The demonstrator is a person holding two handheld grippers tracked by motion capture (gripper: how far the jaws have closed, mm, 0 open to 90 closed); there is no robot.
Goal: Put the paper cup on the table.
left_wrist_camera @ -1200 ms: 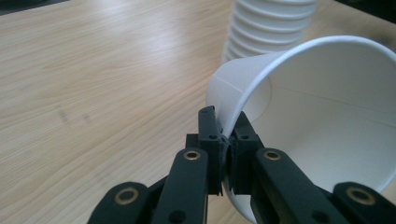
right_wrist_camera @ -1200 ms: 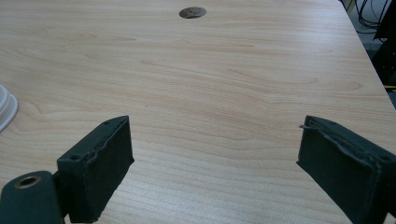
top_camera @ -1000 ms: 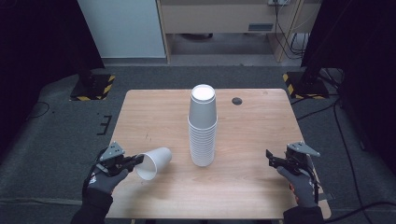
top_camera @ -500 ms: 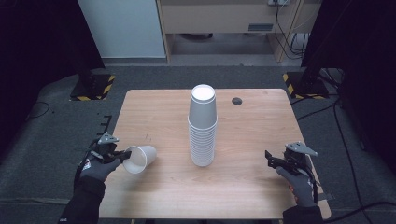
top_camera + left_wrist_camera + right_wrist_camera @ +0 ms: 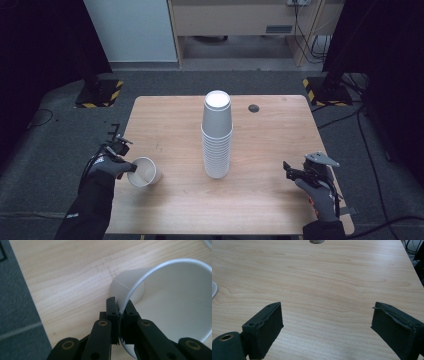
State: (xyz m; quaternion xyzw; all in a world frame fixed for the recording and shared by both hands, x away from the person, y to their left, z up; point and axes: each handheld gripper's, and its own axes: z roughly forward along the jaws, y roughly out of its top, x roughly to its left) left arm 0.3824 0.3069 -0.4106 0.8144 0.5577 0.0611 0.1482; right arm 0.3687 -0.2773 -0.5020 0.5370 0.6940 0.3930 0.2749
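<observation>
A single white paper cup (image 5: 144,172) lies tilted on its side near the table's left edge, its mouth facing the near side. My left gripper (image 5: 129,166) is shut on its rim; in the left gripper view the two jaws pinch the thin wall of the cup (image 5: 160,302) at my left gripper (image 5: 120,315). A tall stack of white paper cups (image 5: 217,136) stands upside down in the middle of the table. At the near right my right gripper (image 5: 287,169) stands open over bare wood, and in the right gripper view my right gripper (image 5: 327,315) has nothing between its wide-apart jaws.
The wooden table (image 5: 280,130) has a small dark round cap (image 5: 254,108) at its far right. Grey carpet surrounds it, with black stands on yellow-striped bases (image 5: 99,93) at the back corners. Part of the stack's rim (image 5: 213,290) shows at the left edge of the right gripper view.
My left gripper has drawn the single cup to the left, away from the stack, and turned its mouth toward the near side. The right gripper has stayed where it was.
</observation>
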